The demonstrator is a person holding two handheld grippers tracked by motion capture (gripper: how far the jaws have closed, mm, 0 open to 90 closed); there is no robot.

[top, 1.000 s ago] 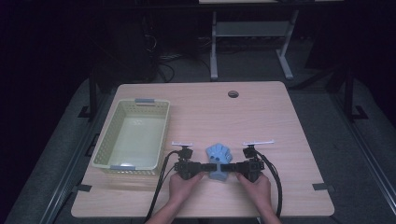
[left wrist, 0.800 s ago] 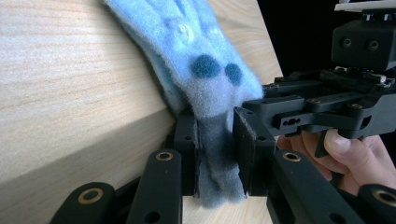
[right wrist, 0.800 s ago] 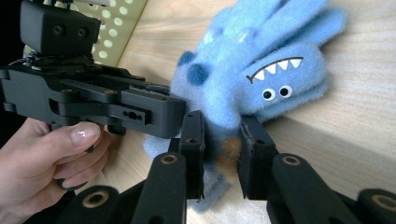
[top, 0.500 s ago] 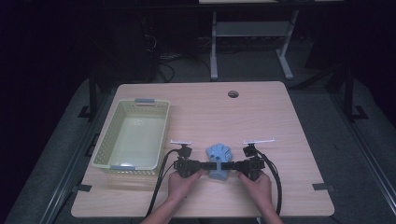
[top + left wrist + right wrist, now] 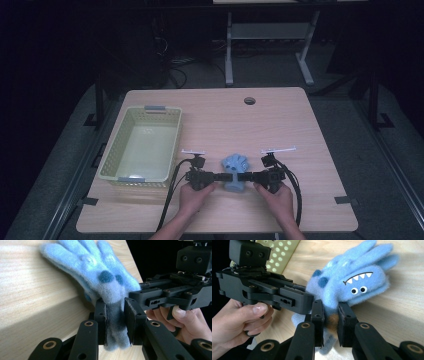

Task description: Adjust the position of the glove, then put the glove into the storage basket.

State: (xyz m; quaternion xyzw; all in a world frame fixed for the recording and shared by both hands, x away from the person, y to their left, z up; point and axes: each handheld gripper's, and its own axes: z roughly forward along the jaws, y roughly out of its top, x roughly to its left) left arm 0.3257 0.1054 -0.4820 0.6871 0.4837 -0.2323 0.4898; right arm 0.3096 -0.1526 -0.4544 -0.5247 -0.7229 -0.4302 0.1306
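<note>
Glove [image 5: 235,170], fuzzy blue with monster face, lies on table [image 5: 280,125] right of yellow basket [image 5: 142,145]. Left tool [image 5: 220,176] and right tool [image 5: 248,176] both clamp its cuff from opposite sides, right jaws having just closed.

light blue fuzzy glove [image 5: 352,282] with darker blue spots – white teeth, black-and-white eyes – pale yellow basket [image 5: 120,150]

The high view looks down on the table [image 5: 300,130]; both gripper views face the blue glove [image 5: 100,277] closely from opposite sides.

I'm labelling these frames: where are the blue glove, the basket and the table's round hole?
blue glove [image 5: 352,282], right gripper view, on its monster face.
basket [image 5: 161,108], high view, on its far rim.
round hole [image 5: 249,101], high view, on its middle.
</note>
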